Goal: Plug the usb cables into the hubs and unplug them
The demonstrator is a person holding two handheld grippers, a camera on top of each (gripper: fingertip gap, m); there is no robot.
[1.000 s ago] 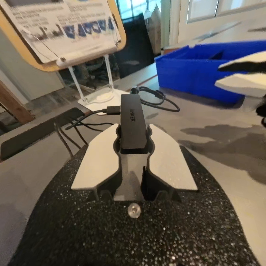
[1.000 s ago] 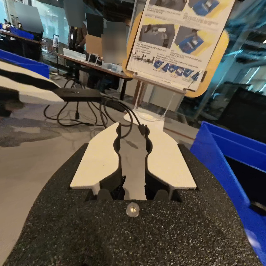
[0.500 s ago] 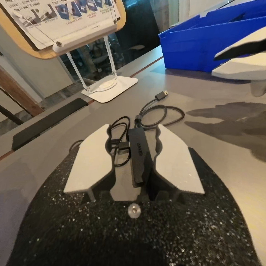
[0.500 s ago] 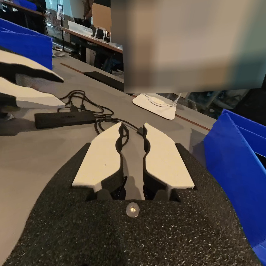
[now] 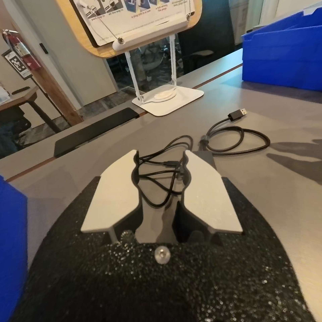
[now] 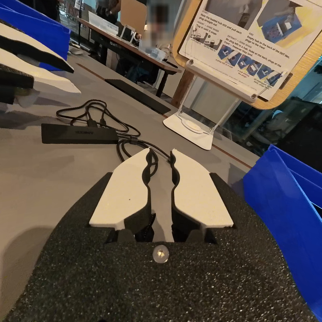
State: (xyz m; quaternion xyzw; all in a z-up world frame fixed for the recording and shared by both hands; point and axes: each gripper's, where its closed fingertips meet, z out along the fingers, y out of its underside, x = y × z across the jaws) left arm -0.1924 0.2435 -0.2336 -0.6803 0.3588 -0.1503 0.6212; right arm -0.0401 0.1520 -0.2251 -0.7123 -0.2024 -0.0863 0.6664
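A black USB hub [image 6: 78, 134] lies flat on the grey table [image 6: 43, 174] with two thin black cables [image 6: 91, 122] plugged into its far side. In the left wrist view only a corner of the hub [image 5: 207, 158] shows behind my right-hand finger. My left gripper [image 5: 161, 153] is open and empty above the tangle of thin cables [image 5: 156, 174]. It also shows at the upper left of the right wrist view [image 6: 75, 81]. The hub's own thicker cable [image 5: 244, 137] loops right and ends in a free USB plug [image 5: 238, 113]. My right gripper [image 6: 161, 149] is partly open and empty over that cable.
A white stand [image 5: 167, 97] with an instruction board stands at the table's back edge and shows in the right wrist view [image 6: 191, 129]. A blue bin [image 5: 282, 61] sits at the right [image 6: 287, 209]. Another blue bin [image 5: 10, 226] is at the left. A black strip [image 5: 94, 129] lies on the table.
My left gripper held the hub raised, then lowered it to the table, let go, opened and shifted left of it. My right gripper stayed partly open and empty.
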